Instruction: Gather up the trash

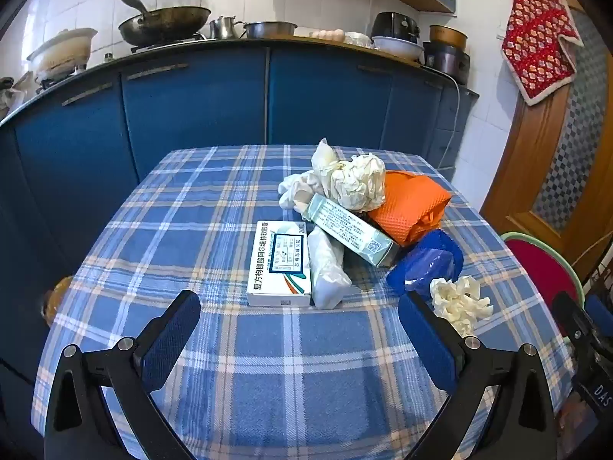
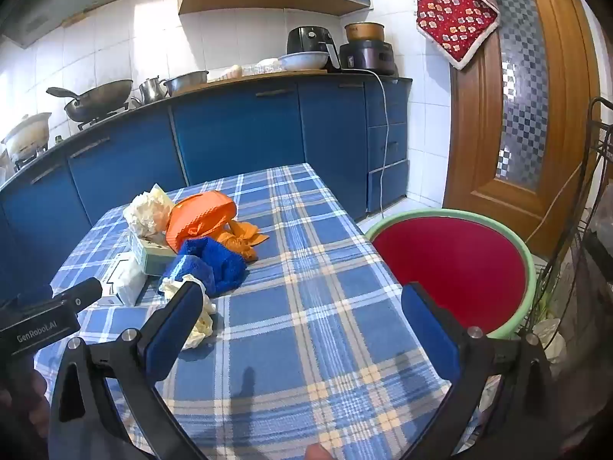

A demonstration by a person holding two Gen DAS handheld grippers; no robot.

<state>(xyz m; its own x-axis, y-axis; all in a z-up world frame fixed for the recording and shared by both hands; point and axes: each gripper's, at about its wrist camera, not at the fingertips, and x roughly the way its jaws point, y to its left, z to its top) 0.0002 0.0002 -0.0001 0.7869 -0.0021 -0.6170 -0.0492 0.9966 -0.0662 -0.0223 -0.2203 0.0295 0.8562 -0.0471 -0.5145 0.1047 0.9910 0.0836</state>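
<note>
A pile of trash lies on the blue plaid tablecloth [image 1: 191, 230]: a white medicine box [image 1: 279, 264], a long pale green box [image 1: 350, 230], a rolled white tissue [image 1: 327, 272], crumpled paper [image 1: 358, 180], an orange cloth [image 1: 412, 203], a blue cloth [image 1: 429, 260] and a crumpled tissue [image 1: 458, 303]. My left gripper [image 1: 299, 326] is open and empty, just short of the medicine box. My right gripper [image 2: 302, 318] is open and empty above the table's right side; the crumpled tissue [image 2: 199, 318] lies by its left finger. A red basin [image 2: 456, 268] with a green rim stands beside the table.
Blue kitchen cabinets [image 1: 230, 96] with a wok [image 1: 164, 25], pots and appliances run behind the table. A wooden door [image 2: 525, 96] with a red quilted cloth [image 2: 456, 4] is at the right. A wire rack [image 2: 590, 191] stands by the basin.
</note>
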